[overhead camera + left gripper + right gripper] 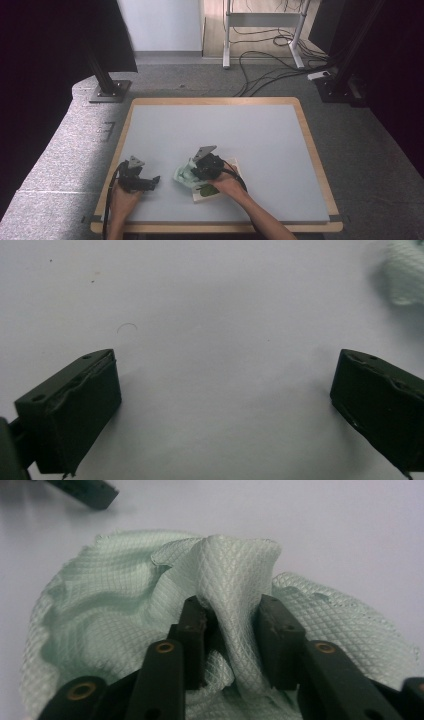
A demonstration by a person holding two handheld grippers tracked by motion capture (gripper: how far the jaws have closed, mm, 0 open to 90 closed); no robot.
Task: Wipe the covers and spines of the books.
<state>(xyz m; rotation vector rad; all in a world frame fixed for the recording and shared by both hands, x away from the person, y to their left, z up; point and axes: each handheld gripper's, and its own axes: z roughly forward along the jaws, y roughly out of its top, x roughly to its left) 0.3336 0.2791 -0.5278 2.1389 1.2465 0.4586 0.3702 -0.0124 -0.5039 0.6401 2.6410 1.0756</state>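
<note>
From above, we are pinching the pale green cloth (186,173) near the table's (260,140) front edge with our right gripper (199,169), a small card (212,191) lying beneath our hand. Along the left gripper (225,390), jaws are gaping empty over bare tabletop. Along the right gripper (232,630), jaws are narrowing on a raised fold; we judge lifting comes next, nothing blocking.

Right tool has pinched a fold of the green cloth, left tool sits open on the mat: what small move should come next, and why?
Probably lift the right tool slightly to raise the pinched fold of the cloth. A ridge of the fabric stands gathered between its jaws, while the rest lies crumpled on the mat, partly over a small card. The left tool is open and holds nothing, beside the cloth.
</note>
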